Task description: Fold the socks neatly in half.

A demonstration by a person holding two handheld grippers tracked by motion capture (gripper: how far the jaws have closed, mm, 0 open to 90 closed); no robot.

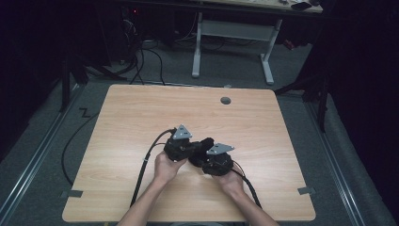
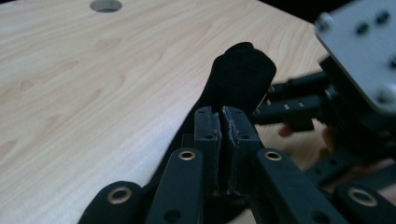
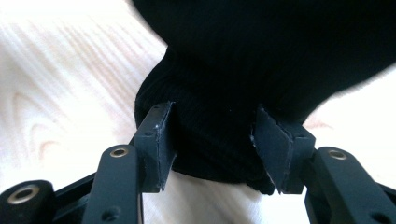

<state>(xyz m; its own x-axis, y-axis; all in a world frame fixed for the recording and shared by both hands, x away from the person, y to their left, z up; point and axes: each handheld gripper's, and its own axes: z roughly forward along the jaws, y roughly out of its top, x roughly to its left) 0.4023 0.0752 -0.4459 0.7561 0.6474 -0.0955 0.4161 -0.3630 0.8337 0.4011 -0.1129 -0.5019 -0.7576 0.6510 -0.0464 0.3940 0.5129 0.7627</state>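
Mostly hidden: black cloth [image 3: 224, 93], pinched by left hand-held gripper [image 2: 223, 122]; right hand-held gripper [image 3: 212, 140] spread around it.

I log this as a lab. Wooden table [image 1: 141, 117] centred; white desk frame [image 1: 233, 42] and floor cables [image 1: 146, 56] at twelve o'clock.

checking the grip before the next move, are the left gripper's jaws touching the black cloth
Touching. The left gripper view shows the left gripper with its jaws shut tight on a fold of the black cloth, no gap between them.

Bunched black knit cloth [image 3: 224, 93] on table
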